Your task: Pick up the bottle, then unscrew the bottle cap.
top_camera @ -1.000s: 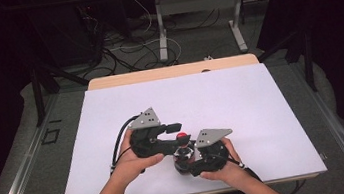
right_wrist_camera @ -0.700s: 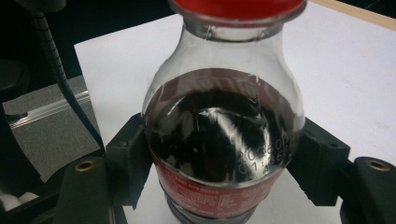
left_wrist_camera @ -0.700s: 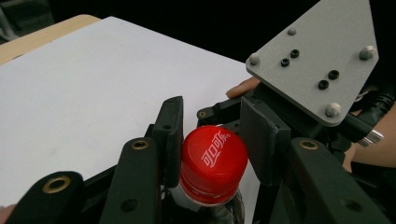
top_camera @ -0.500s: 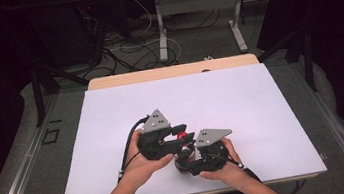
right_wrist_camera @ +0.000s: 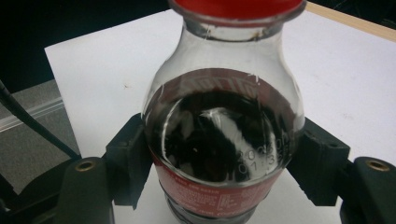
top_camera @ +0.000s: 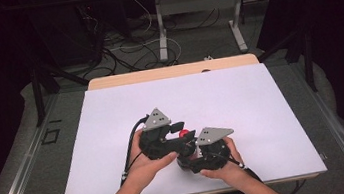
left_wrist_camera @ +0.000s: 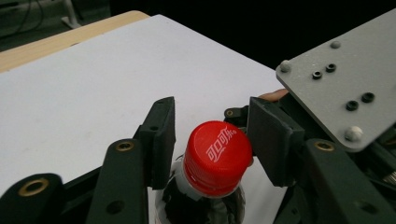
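High view shows the bottle [top_camera: 185, 150] standing upright near the front edge of the white tabletop [top_camera: 241, 103], at about 6 o'clock of its middle, between the person's two hands.

At the left, the left gripper [top_camera: 180, 132] is set around the red cap [top_camera: 184, 133]. In the left gripper view its fingers [left_wrist_camera: 161, 135] stand partly open, having just been opening, with the cap [left_wrist_camera: 216, 156] between them. A gap is seen at the cap's 9 o'clock side, while the pad at 3 o'clock lies against or just beside the rim. Nothing is gripped by it at present.

At the right, the right gripper [top_camera: 191, 159] is closed on the bottle's body. In the right gripper view the glass [right_wrist_camera: 224, 135] is clamped by the fingers [right_wrist_camera: 128, 158] at 9 and 3 o'clock, at the top of the red label.

The step in hand is judged to be unscrewing the cap by repeated bites. For a good turn:
- The cap should be centred between the pads before they are closed.
- The ribbed side should be caught low, not the top edge.
- The twist should be made about the bottle's upright axis.
- The body should be kept clamped firmly so that it is not spun or tipped.
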